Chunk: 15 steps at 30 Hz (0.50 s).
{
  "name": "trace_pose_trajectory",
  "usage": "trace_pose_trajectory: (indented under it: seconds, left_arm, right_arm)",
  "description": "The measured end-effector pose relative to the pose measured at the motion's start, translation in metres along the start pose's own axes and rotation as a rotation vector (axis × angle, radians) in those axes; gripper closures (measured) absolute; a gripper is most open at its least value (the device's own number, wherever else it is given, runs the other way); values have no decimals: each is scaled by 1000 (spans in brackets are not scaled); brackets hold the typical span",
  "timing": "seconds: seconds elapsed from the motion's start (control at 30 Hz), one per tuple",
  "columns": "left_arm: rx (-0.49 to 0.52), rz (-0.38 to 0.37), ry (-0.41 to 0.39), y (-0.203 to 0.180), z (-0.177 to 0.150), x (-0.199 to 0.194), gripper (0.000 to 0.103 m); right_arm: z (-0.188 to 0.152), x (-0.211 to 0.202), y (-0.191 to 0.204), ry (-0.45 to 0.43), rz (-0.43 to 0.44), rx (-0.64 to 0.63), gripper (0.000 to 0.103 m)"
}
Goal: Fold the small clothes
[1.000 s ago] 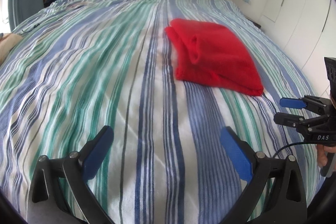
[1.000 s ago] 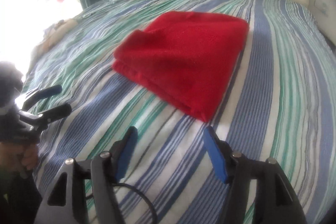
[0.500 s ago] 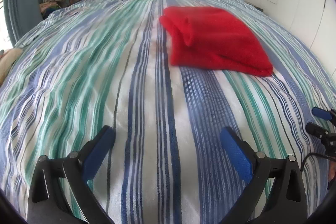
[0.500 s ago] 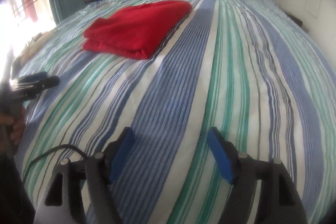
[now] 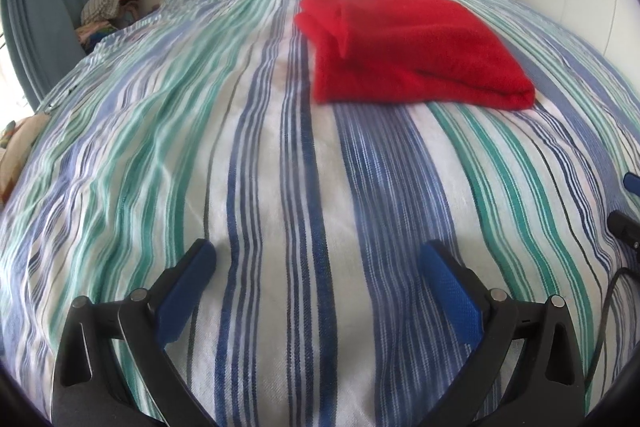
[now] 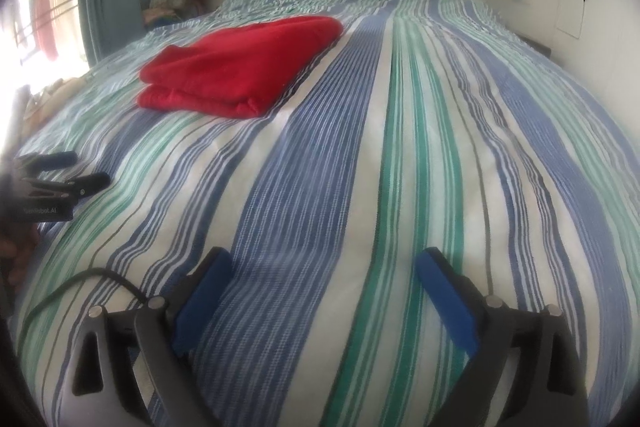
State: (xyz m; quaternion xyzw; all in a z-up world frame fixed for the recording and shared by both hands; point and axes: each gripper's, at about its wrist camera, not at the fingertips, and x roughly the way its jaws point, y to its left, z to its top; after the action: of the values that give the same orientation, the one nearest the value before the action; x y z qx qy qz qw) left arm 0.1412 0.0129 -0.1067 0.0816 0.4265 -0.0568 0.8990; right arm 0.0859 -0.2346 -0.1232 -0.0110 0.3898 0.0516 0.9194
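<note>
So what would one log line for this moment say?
red garment: folded, on striped bed | left gripper: open, empty | right gripper: open, empty

Daylight floods both views, soft and even, and in the right wrist view it blows out to white glare at the window (image 6: 36, 15) in the upper left of the frame. Fisheye distortion bulges the striped bed (image 5: 280, 187) into a dome and rings each frame with a black vignette, darkest in the corners. The red folded cloth (image 5: 408, 47) looks slightly smeared at its edges, the far wall is soft, and shadows stay faint, showing mostly under the cloth's near fold.
</note>
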Motion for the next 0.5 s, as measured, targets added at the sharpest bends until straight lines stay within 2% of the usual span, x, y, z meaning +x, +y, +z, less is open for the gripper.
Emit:
trace_pose_trajectory:
  seconds: [0.5]
  left_arm:
    - [17,15,3,-3,1,2,0]
  right_arm:
    - [-1,0,-1,4,6,10,7]
